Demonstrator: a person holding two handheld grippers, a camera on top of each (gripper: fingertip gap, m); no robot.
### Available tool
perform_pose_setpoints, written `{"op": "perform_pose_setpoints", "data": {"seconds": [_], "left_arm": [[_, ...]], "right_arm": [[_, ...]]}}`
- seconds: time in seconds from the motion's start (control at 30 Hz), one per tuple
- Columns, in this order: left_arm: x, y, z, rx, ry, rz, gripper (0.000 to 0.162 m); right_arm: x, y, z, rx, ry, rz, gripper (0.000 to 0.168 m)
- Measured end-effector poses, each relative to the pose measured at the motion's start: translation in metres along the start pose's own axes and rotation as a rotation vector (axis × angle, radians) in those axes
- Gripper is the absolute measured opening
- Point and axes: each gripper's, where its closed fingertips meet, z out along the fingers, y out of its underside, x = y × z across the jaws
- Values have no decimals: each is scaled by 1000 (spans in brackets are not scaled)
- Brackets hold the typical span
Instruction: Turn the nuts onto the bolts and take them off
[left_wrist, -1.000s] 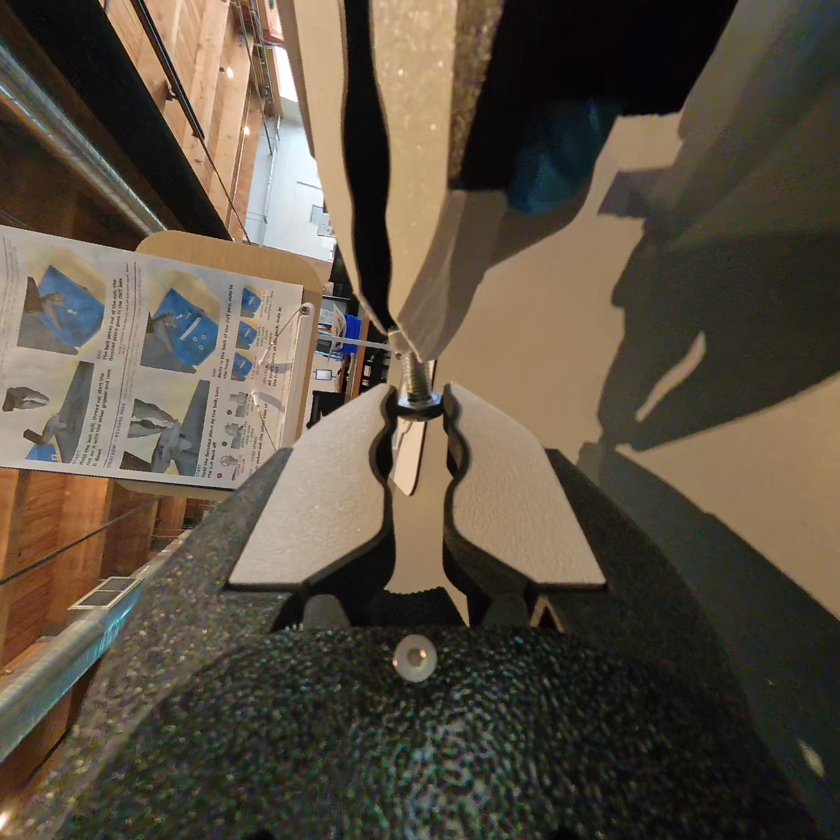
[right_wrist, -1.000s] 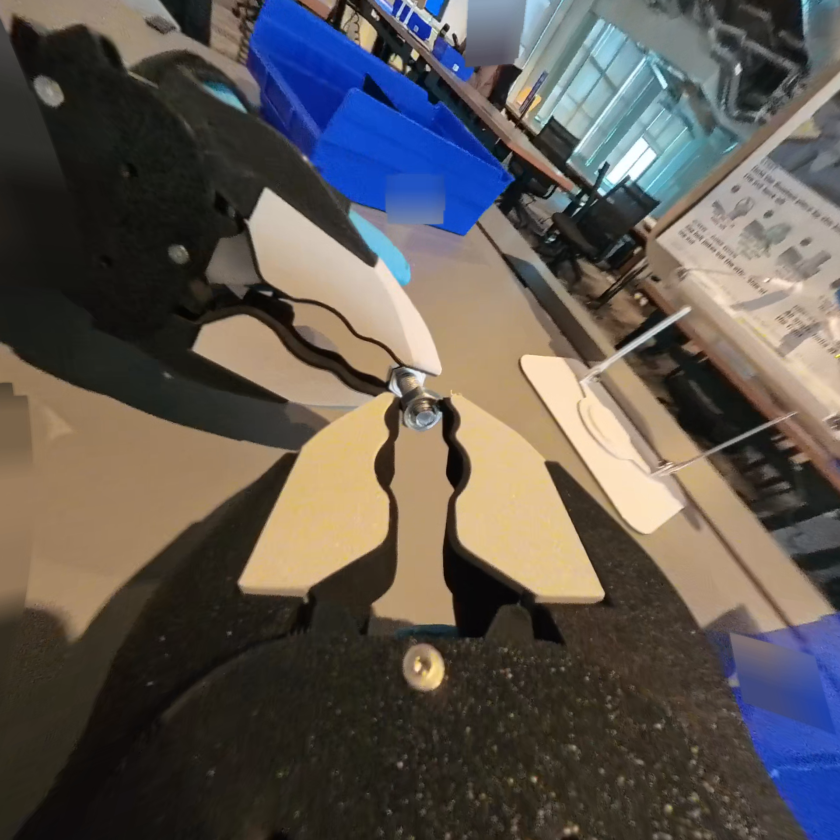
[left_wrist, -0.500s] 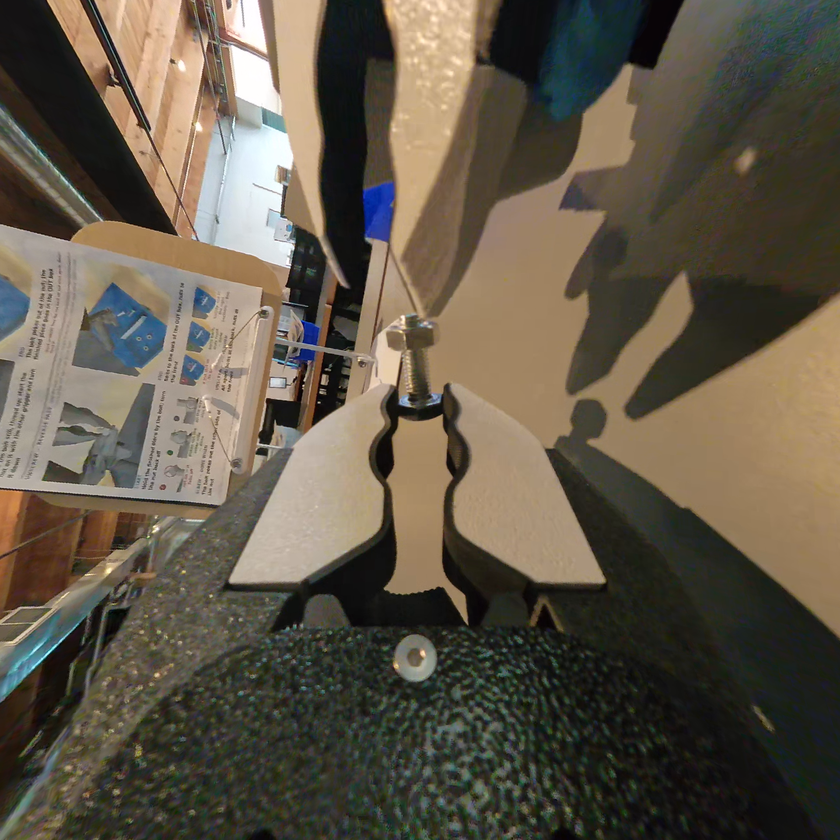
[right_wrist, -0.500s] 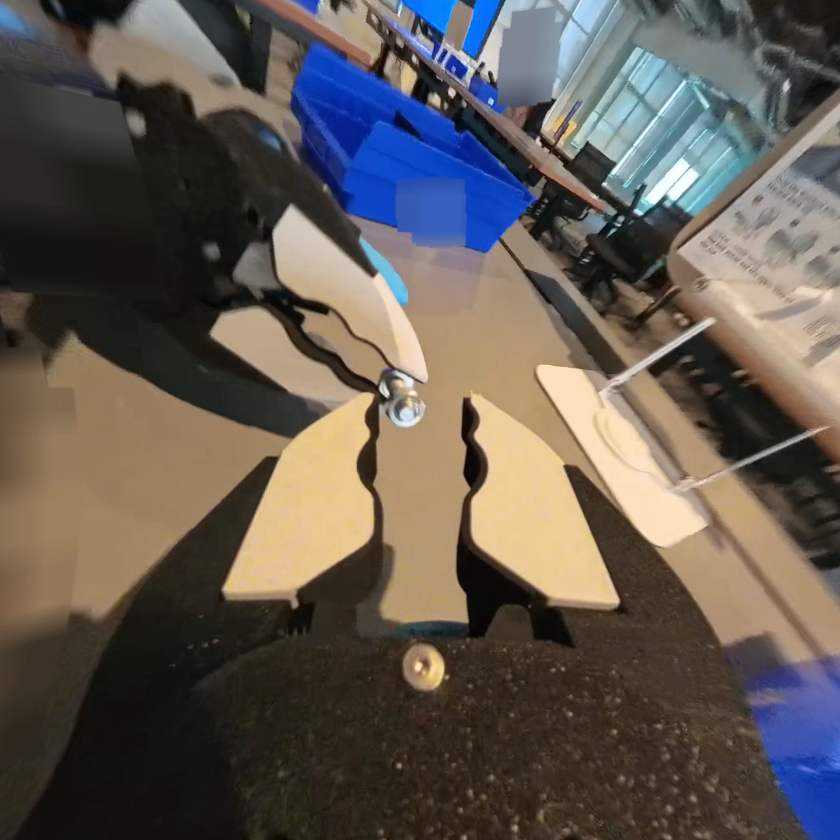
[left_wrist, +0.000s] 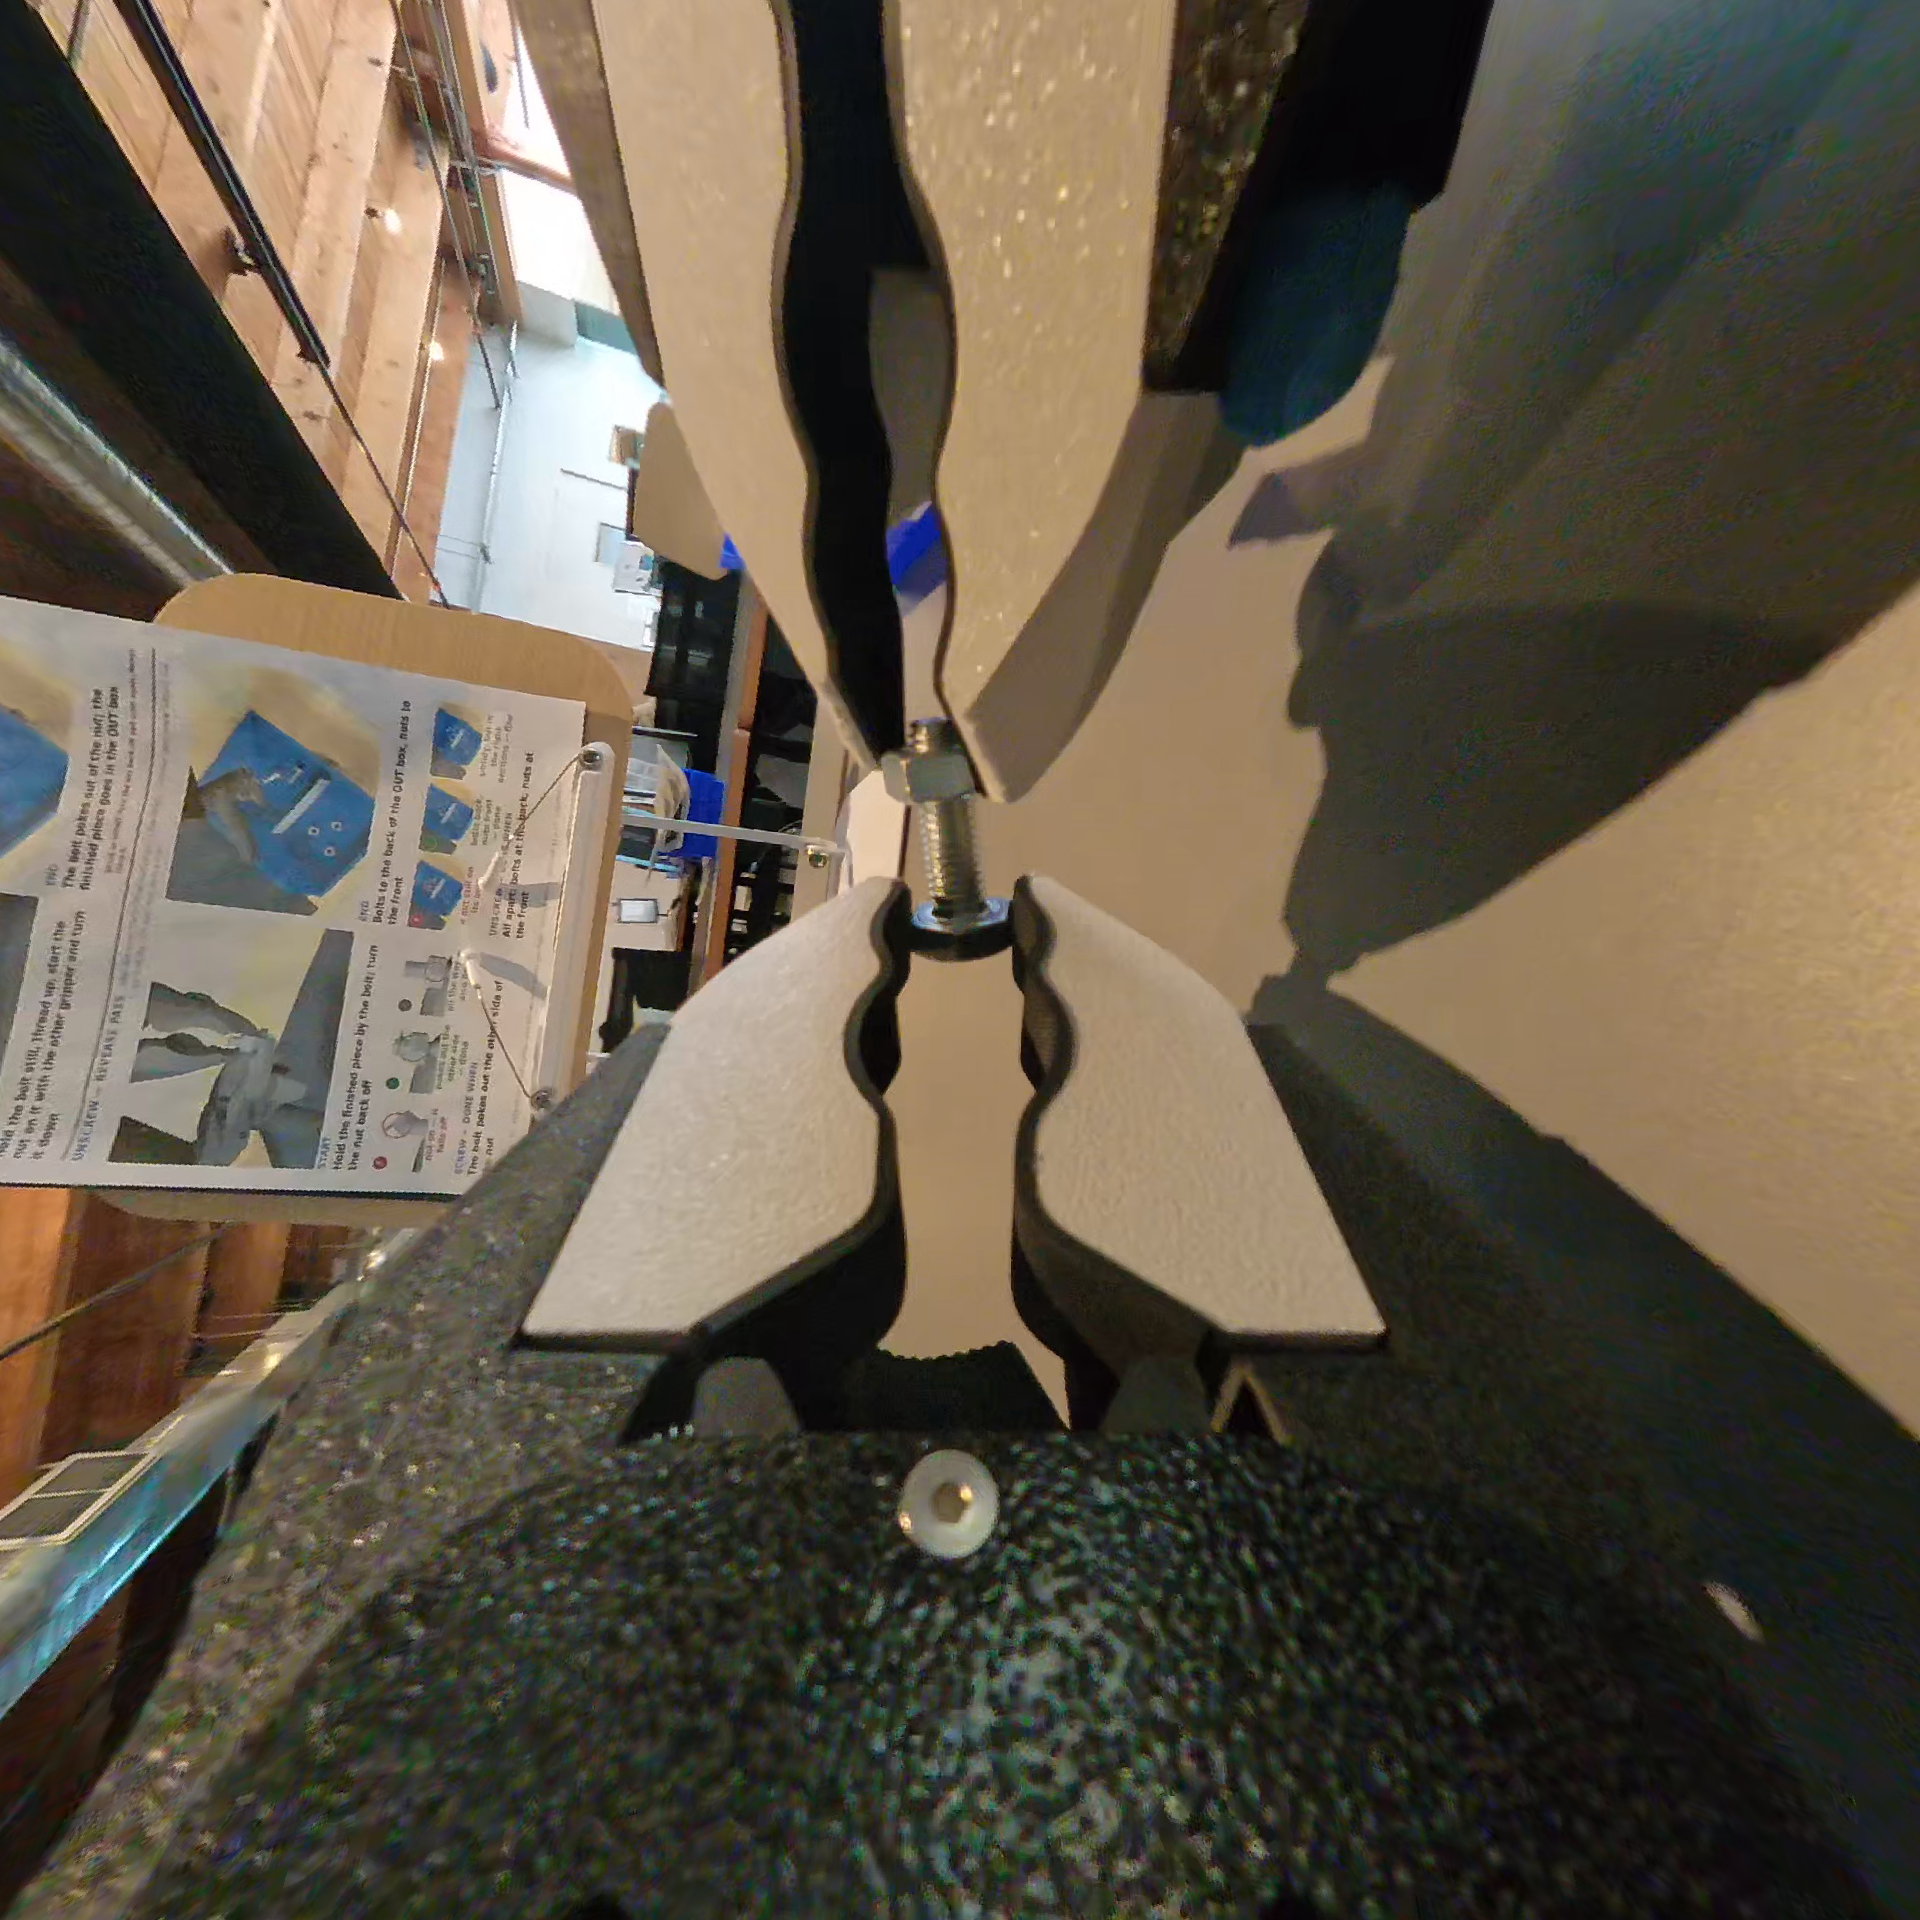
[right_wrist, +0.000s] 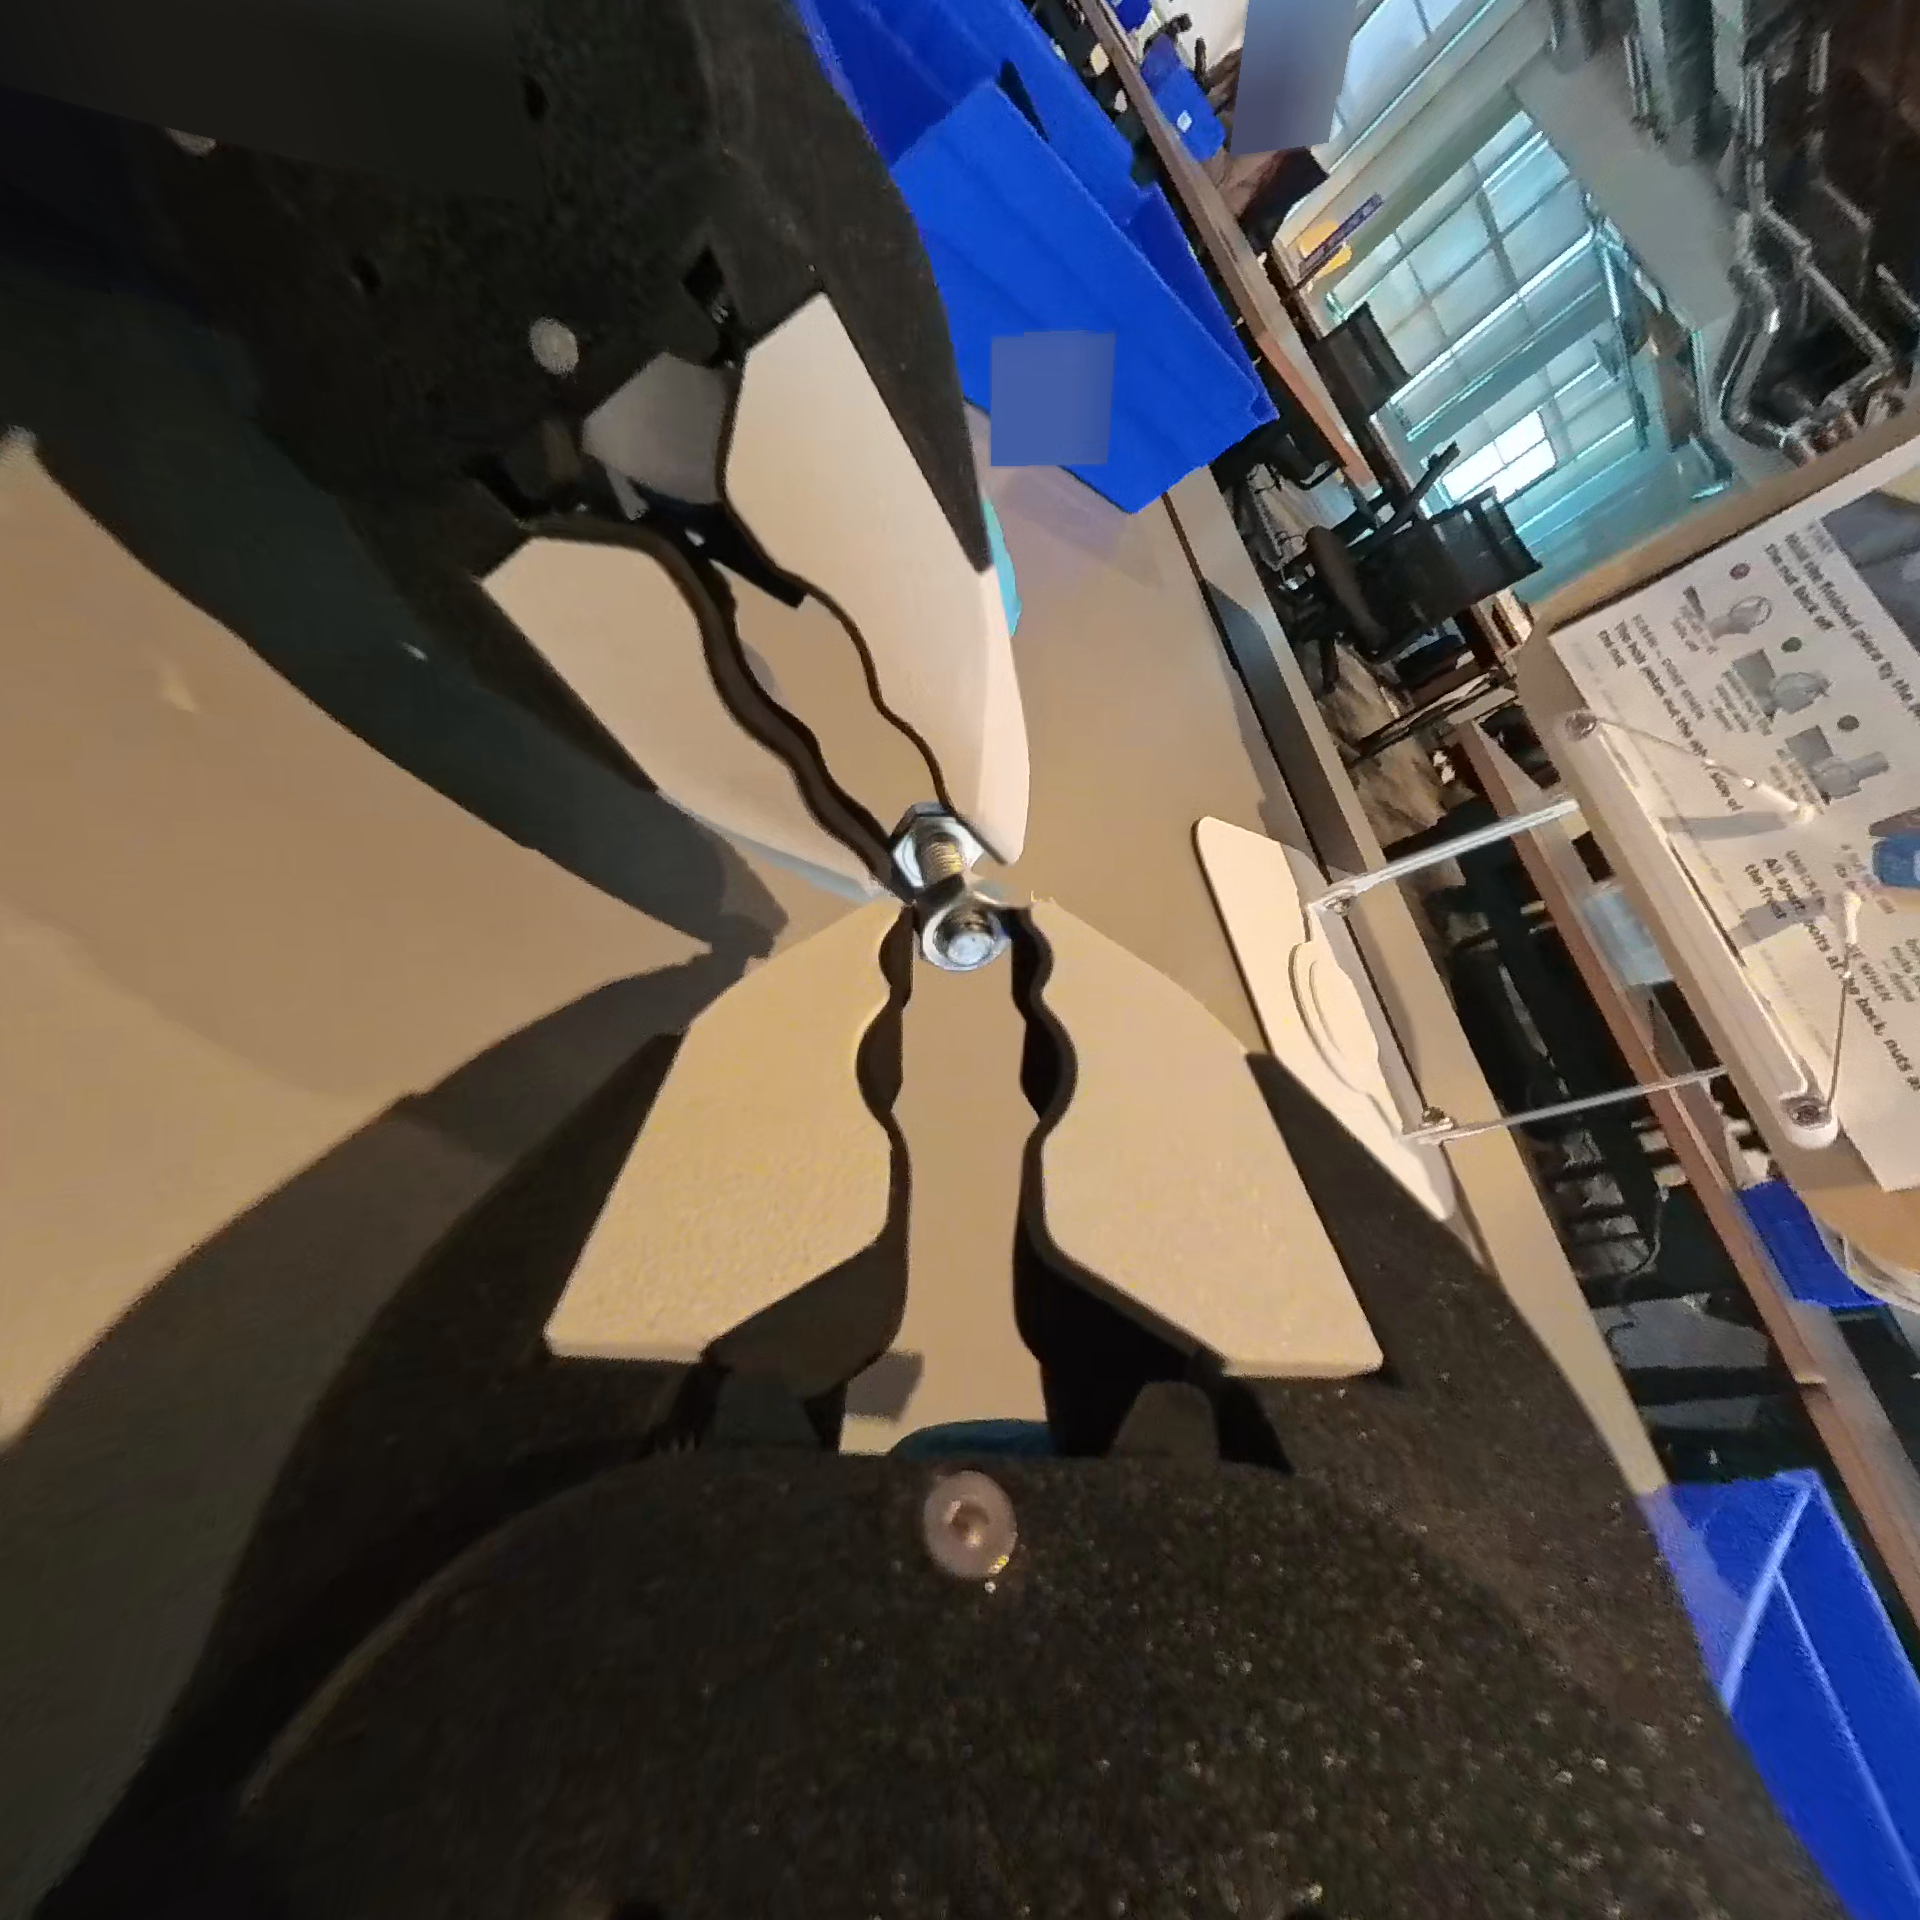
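Left tongs (left_wrist: 954, 914) clamped on bolt (left_wrist: 948, 852) head, steadying it; right tongs (right_wrist: 961, 940) closed on nut (left_wrist: 928, 774) for turning.

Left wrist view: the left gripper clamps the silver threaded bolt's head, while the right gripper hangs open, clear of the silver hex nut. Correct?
No. The left wrist view shows the right gripper shut on the silver hex nut; the left gripper does clamp the silver threaded bolt by its head.
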Motion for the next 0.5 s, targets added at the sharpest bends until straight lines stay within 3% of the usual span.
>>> {"op": "perform_pose_setpoints", "data": {"seconds": [0.1, 0.3, 0.4, 0.5], "left_arm": [[-5, 3, 0, -23, -36, 22, 19], [-10, 5, -1, -34, -61, 10, 19], [-6, 6, 0, -32, -30, -35, 19], [-4, 8, 1, -38, -14, -50, 19]], "right_arm": [[3, -2, 2, -14, -11, 122, 18], [7, -8, 3, 46, -174, 716, 17], [13, -14, -1, 145, -164, 668, 20], [17, -14, -3, 145, -56, 423, 29]]}}
